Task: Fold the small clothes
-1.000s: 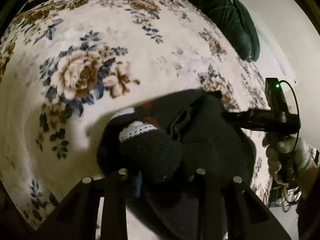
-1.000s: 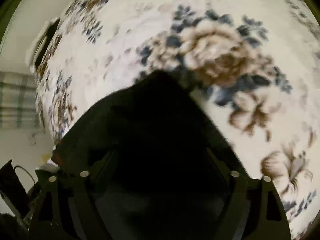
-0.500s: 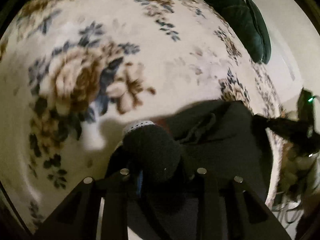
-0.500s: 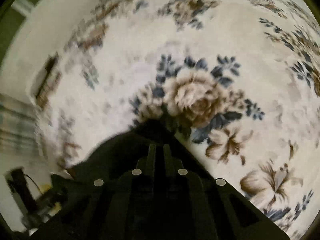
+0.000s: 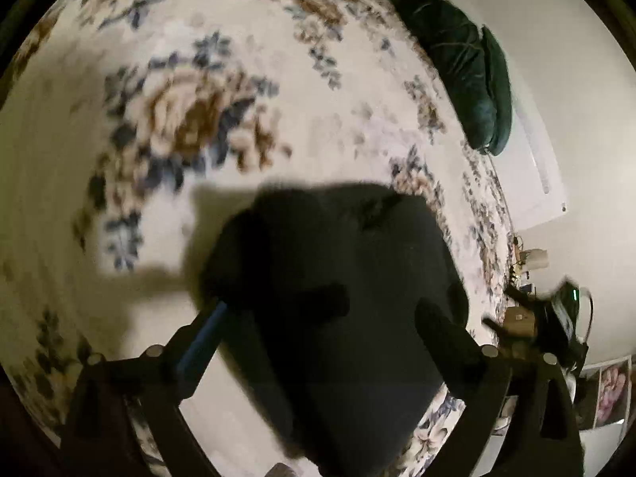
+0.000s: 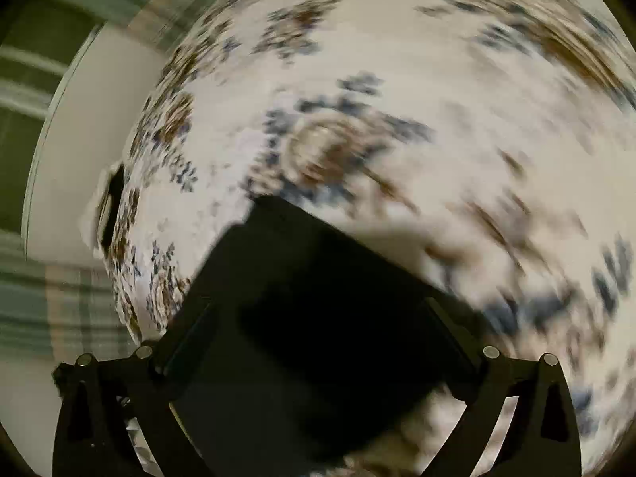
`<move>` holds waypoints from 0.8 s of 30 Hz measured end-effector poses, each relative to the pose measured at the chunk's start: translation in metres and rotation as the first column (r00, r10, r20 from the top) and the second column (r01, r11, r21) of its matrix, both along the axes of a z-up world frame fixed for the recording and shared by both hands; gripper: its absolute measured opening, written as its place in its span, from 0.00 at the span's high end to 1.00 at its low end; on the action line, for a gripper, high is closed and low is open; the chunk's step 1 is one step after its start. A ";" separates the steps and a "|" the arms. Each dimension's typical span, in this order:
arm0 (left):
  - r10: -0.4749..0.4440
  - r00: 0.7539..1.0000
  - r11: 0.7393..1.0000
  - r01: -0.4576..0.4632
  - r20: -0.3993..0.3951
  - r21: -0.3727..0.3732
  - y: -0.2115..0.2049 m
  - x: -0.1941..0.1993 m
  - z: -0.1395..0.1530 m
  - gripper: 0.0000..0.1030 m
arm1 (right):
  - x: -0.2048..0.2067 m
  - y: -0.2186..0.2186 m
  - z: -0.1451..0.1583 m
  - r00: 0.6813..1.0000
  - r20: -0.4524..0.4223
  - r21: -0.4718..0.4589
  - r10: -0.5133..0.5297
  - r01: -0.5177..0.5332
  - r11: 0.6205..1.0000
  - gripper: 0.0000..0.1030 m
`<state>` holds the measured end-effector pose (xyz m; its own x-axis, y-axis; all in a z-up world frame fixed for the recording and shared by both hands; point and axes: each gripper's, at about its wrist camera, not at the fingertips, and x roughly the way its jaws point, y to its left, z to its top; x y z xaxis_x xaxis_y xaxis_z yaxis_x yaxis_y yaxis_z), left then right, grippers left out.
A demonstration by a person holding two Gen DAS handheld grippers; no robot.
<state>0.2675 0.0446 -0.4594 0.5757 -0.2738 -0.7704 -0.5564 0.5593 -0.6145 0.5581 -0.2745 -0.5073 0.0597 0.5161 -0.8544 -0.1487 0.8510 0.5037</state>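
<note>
A: Any label or writing to read here?

B: None that I can make out. Both views are blurred, and the small pictures at the far right edge of the left wrist view are too smeared to read.

A: How does the dark garment [image 5: 342, 302] look?

B: Black or near black, soft, lying in a compact, roughly squared bundle on the floral bedspread [image 5: 206, 127]. From the right wrist view it shows a straight upper edge and a clear corner [image 6: 302, 310]. Any knit or trim is lost in the blur.

A: Where does it sit?

B: Low in both views, right in front of the fingers, on the cream cloth with brown and blue flowers. A dark green cushion [image 5: 465, 67] lies well apart, at the bedspread's far edge.

A: And the hand-held grippers?

B: The left hand-held gripper [image 5: 326, 318] is spreading its jaws, fingers wide apart either side of the garment, pads not pressing it. The right hand-held gripper [image 6: 318, 318] is likewise opening, the garment between its fingers but not pinched.
</note>
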 end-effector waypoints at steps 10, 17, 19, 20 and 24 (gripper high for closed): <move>0.059 0.995 0.998 -0.061 -0.077 -0.030 -0.008 0.023 -0.058 0.00 | -0.064 -0.062 -0.103 0.956 -0.226 0.206 -0.186 0.233 0.950 0.01; 0.109 0.992 0.993 -0.112 -0.069 -0.036 -0.007 0.026 -0.065 0.00 | -0.052 -0.038 -0.137 0.927 -0.295 0.354 -0.233 0.332 0.874 0.00; 0.128 0.991 0.992 -0.129 -0.043 -0.013 -0.010 0.026 -0.062 0.07 | -0.052 -0.035 -0.135 0.924 -0.282 0.359 -0.258 0.351 0.865 0.26; 0.130 0.991 0.992 -0.130 -0.025 0.005 -0.011 0.026 -0.058 0.16 | -0.053 -0.032 -0.133 0.928 -0.265 0.338 -0.262 0.343 0.876 0.53; 0.033 0.999 0.997 -0.035 0.021 0.065 -0.012 0.038 -0.039 0.53 | -0.066 -0.036 -0.122 0.912 -0.258 0.336 -0.320 0.395 0.855 0.69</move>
<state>0.3052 0.0328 -0.4988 0.5993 -0.2029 -0.7744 -0.5638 0.5797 -0.5882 0.4917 -0.3102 -0.6293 0.1623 0.7711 -0.6156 0.2575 0.5692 0.7809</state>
